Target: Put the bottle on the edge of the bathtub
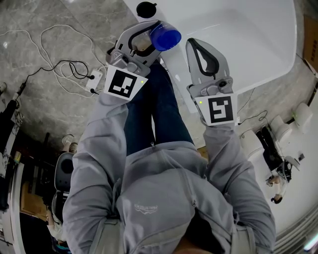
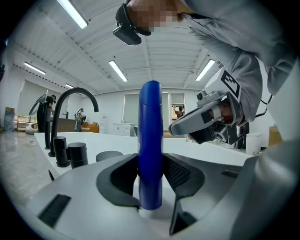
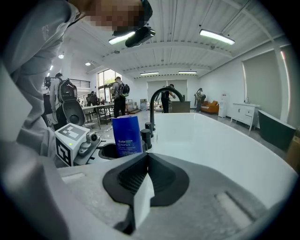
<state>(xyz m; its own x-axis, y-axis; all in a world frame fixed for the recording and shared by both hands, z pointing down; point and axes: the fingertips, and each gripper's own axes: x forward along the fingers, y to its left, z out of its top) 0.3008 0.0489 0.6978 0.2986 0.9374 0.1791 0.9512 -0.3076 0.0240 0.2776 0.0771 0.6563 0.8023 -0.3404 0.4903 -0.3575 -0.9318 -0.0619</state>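
A blue bottle (image 1: 165, 35) stands upright between the jaws of my left gripper (image 1: 149, 33), which is shut on it. In the left gripper view the bottle (image 2: 150, 140) fills the middle, pinched low down by both pads. It hangs just over the near rim of the white bathtub (image 1: 233, 34), by the black faucet (image 2: 70, 108). My right gripper (image 1: 195, 45) hovers beside it on the right, jaws shut with nothing between them. The right gripper view shows the bottle (image 3: 126, 135) to the left of the faucet (image 3: 157, 103), with the tub basin (image 3: 215, 136) beyond.
A black round fitting (image 1: 146, 8) sits on the tub rim at the far end. Black faucet knobs (image 2: 70, 154) stand on the rim to the left. White cables and a power strip (image 1: 92, 79) lie on the grey marble floor to the left. People stand in the distance.
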